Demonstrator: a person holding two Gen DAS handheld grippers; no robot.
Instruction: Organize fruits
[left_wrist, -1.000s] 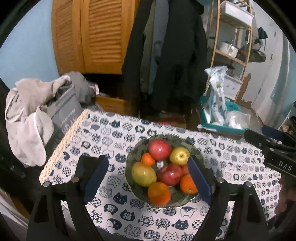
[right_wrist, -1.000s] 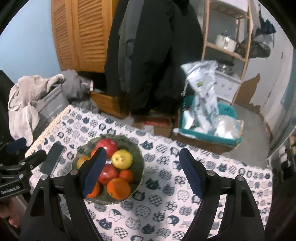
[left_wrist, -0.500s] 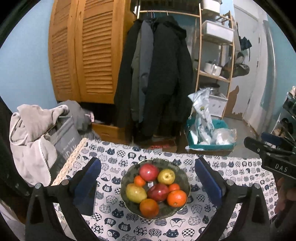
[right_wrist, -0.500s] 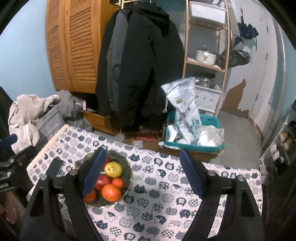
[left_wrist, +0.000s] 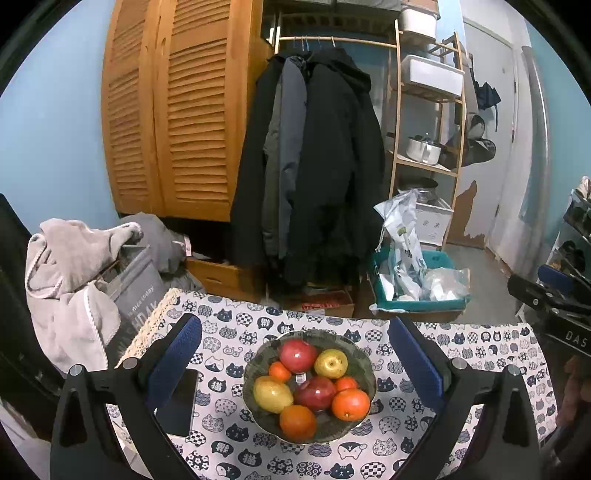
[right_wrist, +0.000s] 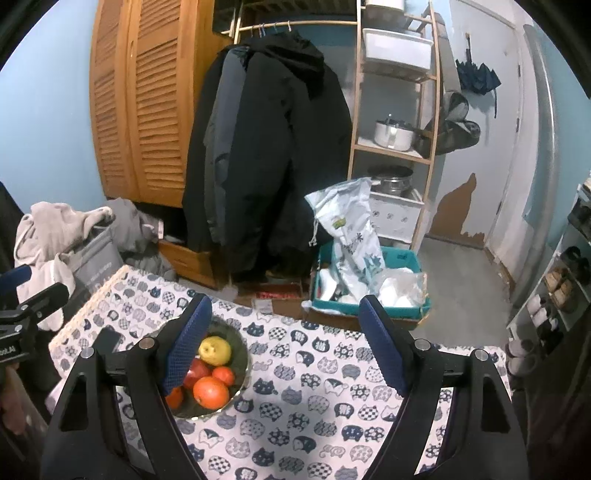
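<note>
Left wrist view: the left gripper hangs above the table with its jaws spread wide and nothing between them. The bowl sits framed between the blue pads, near the table's middle and toward its left edge. In it lie two red apples, a yellow apple, a pear and several oranges. A dark phone lies just beside the bowl, nearer the left edge.

Right wrist view: the right gripper is also wide open and empty, held high and level over the table's middle, with the bowl off to its left, partly behind one pad.

The fruit looks gathered already, so the step in hand is likely a check or a retreat. To do it well, I'd keep both tools high and clear of the rim so nothing gets knocked out.
</note>
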